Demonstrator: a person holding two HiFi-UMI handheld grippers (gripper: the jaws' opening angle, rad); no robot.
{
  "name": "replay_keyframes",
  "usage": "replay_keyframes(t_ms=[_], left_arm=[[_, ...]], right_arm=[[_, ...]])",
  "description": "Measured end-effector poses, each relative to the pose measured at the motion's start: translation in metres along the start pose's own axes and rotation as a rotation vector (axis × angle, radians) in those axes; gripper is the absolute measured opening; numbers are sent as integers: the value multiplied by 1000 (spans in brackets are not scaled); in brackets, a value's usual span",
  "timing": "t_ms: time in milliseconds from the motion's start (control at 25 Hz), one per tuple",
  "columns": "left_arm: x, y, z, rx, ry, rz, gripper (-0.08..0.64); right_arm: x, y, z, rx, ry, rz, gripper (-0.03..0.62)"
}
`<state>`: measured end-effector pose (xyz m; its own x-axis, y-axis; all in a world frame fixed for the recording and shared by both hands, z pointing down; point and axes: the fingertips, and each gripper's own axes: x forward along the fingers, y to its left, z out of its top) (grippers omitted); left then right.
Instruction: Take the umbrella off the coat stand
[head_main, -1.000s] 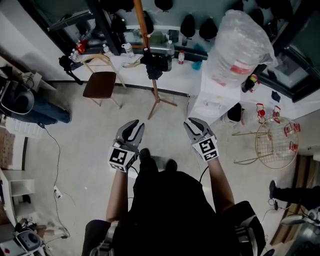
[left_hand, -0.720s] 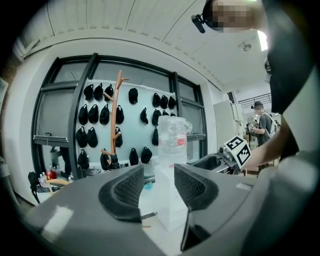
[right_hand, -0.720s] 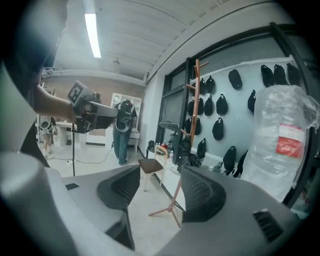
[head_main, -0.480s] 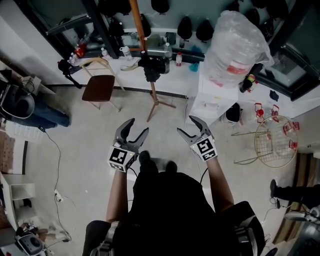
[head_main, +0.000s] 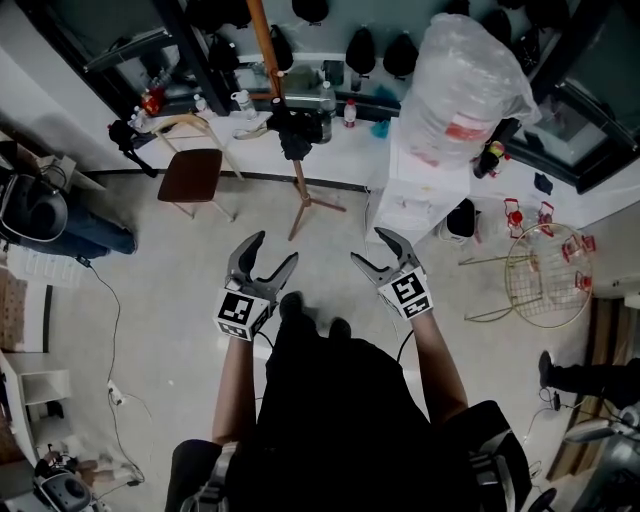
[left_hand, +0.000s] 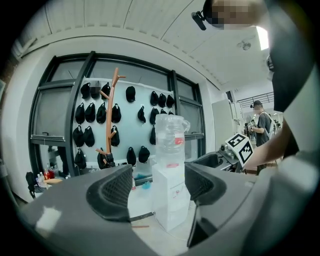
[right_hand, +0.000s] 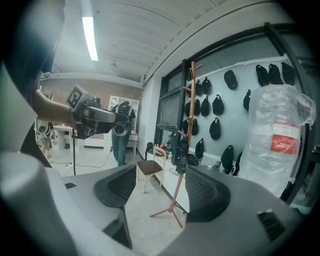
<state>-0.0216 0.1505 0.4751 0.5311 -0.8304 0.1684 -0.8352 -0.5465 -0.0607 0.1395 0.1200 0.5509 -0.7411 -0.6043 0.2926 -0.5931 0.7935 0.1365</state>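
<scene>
The wooden coat stand (head_main: 296, 170) rises from the floor ahead of me, by the white counter. A black folded umbrella (head_main: 291, 132) hangs partway up its pole. My left gripper (head_main: 275, 248) and right gripper (head_main: 371, 247) hover side by side above the floor, well short of the stand. The left jaws are opening and have nothing between them. The right jaws stand wide apart, also empty. The right gripper view shows the stand (right_hand: 185, 120) with the umbrella (right_hand: 179, 153) beyond the right gripper (right_hand: 160, 187). Through the left gripper (left_hand: 157, 187) the stand (left_hand: 109, 117) appears far off at the left.
A brown chair (head_main: 199, 170) stands left of the stand. A white water dispenser (head_main: 420, 195) with a plastic-wrapped bottle (head_main: 468, 85) is to its right, a wire basket (head_main: 545, 275) further right. A cable (head_main: 112, 300) crosses the floor. Black caps (left_hand: 115, 112) hang on the wall.
Both grippers' jaws have spread from nearly shut to wide apart. The hands have stayed about where they were.
</scene>
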Motion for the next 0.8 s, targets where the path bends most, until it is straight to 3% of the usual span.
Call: replay_keyframes(t_ms=[800], left_arm=[[25,39,-9,-9,-18,-12,325]], right_arm=[[32,-27,-1,-28,17,-54,318]])
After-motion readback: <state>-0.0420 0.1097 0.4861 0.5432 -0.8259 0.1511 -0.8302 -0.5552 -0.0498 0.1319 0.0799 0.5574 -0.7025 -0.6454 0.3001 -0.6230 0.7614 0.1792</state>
